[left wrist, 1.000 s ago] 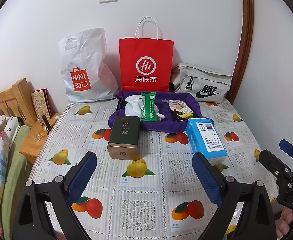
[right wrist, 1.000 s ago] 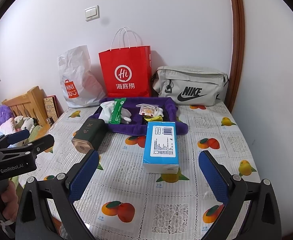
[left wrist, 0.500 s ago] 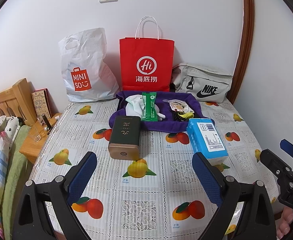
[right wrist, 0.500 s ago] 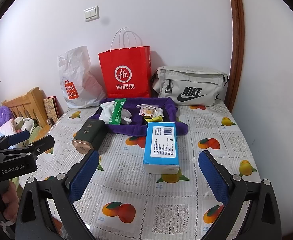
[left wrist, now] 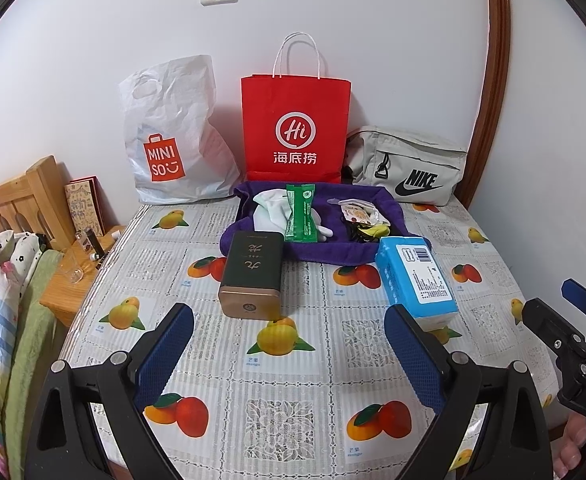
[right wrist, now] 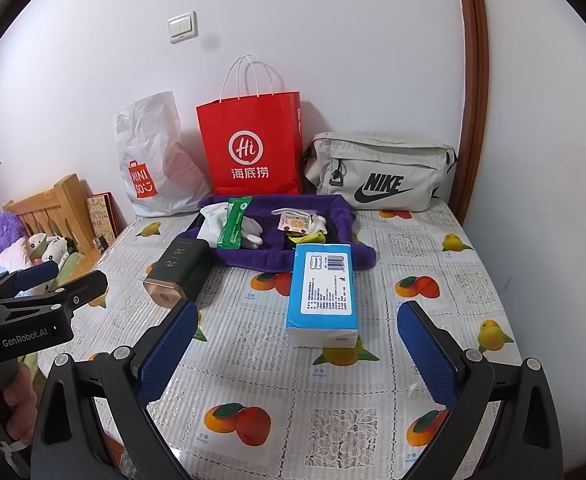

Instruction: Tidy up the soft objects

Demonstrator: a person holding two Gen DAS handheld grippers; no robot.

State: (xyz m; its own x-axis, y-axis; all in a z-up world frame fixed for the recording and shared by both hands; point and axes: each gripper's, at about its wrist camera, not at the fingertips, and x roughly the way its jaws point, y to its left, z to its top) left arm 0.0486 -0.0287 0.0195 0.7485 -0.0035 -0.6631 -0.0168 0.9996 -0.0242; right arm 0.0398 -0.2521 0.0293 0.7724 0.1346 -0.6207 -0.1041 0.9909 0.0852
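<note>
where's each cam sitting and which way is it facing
Left wrist: sits on the left gripper above the table's near edge, facing the far wall, lined up with the dark tea tin; both open fingers show, with the right gripper and fingertips at the right edge.
Right wrist: sits on the right gripper, facing the same way, lined up with the blue tissue pack; its open fingers show, with the left gripper and a hand at the left.
Both share the purple cloth tray, red paper bag and Nike bag.
</note>
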